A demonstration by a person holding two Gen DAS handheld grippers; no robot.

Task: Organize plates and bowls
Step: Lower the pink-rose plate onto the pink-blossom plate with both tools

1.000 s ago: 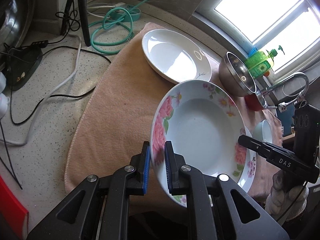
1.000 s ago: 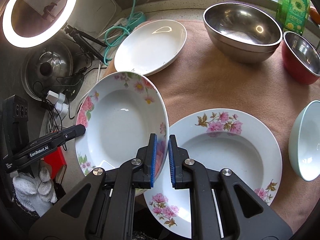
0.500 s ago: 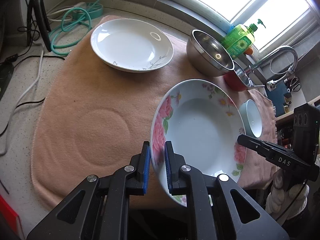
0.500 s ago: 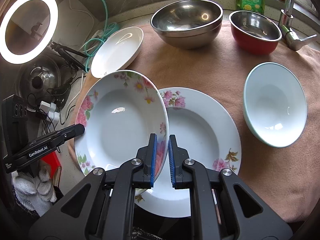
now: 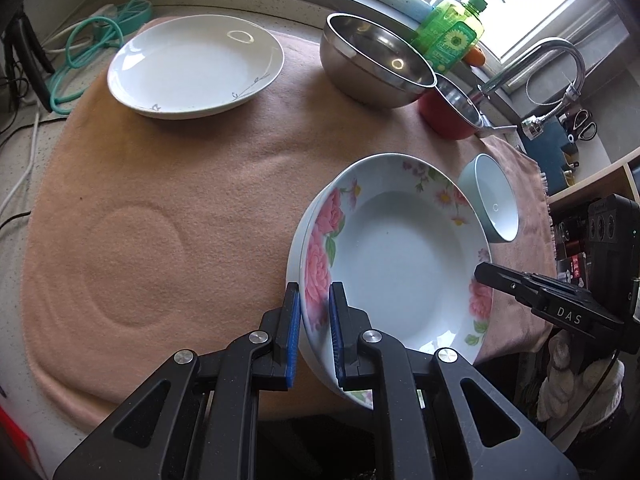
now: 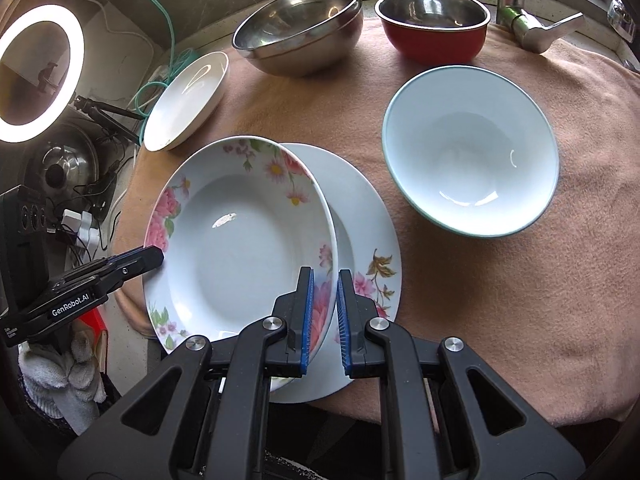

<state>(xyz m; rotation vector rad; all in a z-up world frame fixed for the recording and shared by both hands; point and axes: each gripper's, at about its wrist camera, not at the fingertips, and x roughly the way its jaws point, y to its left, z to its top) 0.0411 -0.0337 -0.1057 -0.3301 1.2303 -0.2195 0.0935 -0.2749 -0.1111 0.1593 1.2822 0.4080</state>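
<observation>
Right wrist view: a peach towel (image 6: 500, 280) covers the worktop (image 5: 24, 152) across most of the frame, and a floral plate (image 6: 240, 248), held at lower centre, overlaps a second floral plate (image 6: 368, 232) lying on the towel, hiding most of that plate's left side. The right hand-held gripper (image 6: 323, 316) pinches the held plate's right rim between blue pads; the left hand-held gripper (image 5: 314, 332) pinches the opposite rim and shows here at lower left, lettered "GenRobot.AI". In the left wrist view the other tool reads "DAS" at right. A pale-blue bowl (image 6: 472, 152) sits at right of centre, a large steel bowl (image 6: 300, 28) and a red bowl (image 6: 434, 28) at top, a plain white plate (image 6: 186, 100) at upper left. The green soap bottle (image 5: 452, 36) carries a sunflower label whose writing is too small to read; its top is cut off in the right wrist view. A lit ring light (image 6: 40, 72) glows at far left above a white-gloved hand (image 6: 60, 376), partly out of frame.
</observation>
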